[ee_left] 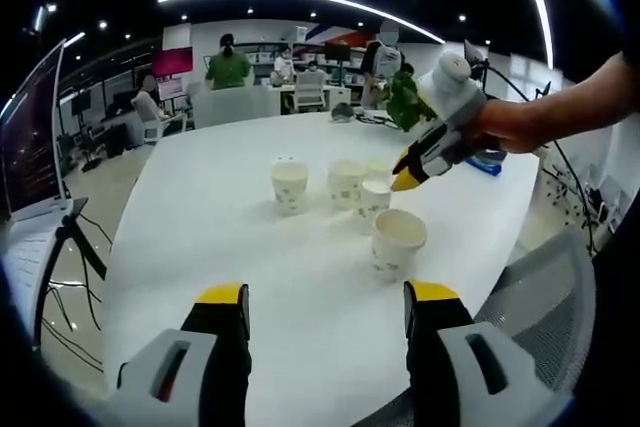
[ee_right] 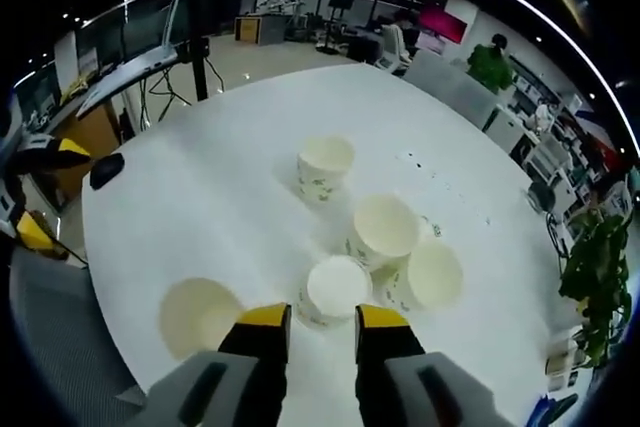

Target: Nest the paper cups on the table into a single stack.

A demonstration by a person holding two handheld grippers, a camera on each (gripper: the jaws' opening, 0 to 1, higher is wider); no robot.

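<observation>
Several white paper cups with a green print stand upright on the round white table (ee_left: 200, 227). In the left gripper view the nearest cup (ee_left: 398, 240) stands apart, and a small cluster (ee_left: 372, 197) sits behind it with one more cup (ee_left: 290, 185) to its left. My left gripper (ee_left: 327, 299) is open, low over the table's near edge, well short of them. My right gripper (ee_left: 408, 175), held in a hand, hovers over the cluster. In the right gripper view it (ee_right: 323, 319) is open just above one cup (ee_right: 335, 290), with nothing between its jaws.
Other cups (ee_right: 383, 229) (ee_right: 432, 272) (ee_right: 325, 167) lie ahead and one (ee_right: 198, 315) to the left. A small black object (ee_right: 105, 169) lies near the table edge. A grey chair (ee_left: 545, 297), a monitor (ee_left: 30, 137) and a plant (ee_right: 595, 267) ring the table.
</observation>
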